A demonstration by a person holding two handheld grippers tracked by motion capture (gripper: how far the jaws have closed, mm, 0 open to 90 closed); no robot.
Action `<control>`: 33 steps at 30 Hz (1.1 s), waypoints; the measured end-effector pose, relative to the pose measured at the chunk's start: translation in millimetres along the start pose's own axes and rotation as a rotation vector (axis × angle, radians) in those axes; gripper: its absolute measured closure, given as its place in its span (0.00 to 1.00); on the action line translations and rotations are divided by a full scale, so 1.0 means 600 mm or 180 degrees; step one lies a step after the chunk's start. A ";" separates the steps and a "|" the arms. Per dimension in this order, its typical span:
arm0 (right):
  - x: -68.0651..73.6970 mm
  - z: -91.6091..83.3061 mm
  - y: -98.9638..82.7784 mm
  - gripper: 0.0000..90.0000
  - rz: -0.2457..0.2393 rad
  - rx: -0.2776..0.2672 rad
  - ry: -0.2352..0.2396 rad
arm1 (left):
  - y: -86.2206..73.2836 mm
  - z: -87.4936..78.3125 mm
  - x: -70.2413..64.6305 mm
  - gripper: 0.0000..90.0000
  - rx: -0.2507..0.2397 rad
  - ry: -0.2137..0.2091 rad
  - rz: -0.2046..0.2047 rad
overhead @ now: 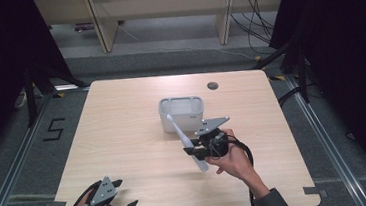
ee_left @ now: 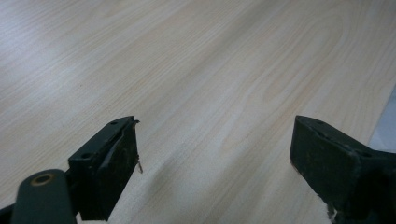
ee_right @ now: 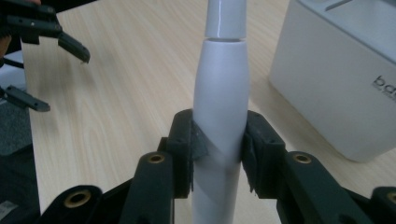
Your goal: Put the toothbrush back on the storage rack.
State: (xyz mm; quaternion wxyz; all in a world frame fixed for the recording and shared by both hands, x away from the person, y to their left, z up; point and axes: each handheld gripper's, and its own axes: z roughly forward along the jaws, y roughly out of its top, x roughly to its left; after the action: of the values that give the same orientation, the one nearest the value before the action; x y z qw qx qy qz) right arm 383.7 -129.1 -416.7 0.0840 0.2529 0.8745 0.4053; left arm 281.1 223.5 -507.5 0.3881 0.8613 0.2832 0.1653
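toothbrush [ee_right: 220, 93], smooth glossy white tapered plastic, clamped in right gripper [ee_right: 219, 149]; left gripper [ee_left: 215, 154] gapes empty over pale woodgrain table [ee_left: 210, 60].

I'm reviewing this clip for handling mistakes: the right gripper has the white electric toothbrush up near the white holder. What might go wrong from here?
1. The right gripper clamps the smooth, rounded toothbrush on a narrow band of its handle, so it might slip or swivel.
2. The brush is tilted with its head beside the holder; it may knock the rim or push the holder across the table.
3. The left gripper stands open near the table's front edge, not steadying the holder.
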 end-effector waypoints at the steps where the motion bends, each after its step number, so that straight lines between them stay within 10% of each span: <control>1: -0.003 0.000 0.001 0.74 -0.0006 -0.0054 -0.0011 | 0.000 0.000 0.000 0.16 -0.0006 0.0018 -0.0008; 33: -0.079 -0.051 0.049 0.74 0.0412 -0.0749 -0.0355 | -0.001 0.001 -0.001 0.16 -0.0025 0.0006 -0.0044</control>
State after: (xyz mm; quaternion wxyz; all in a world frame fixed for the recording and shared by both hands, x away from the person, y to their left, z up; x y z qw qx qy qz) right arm 424.7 -157.9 -377.1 0.1352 0.3193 0.7967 0.4950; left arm 280.6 222.9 -508.2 0.3924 0.8576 0.2889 0.1646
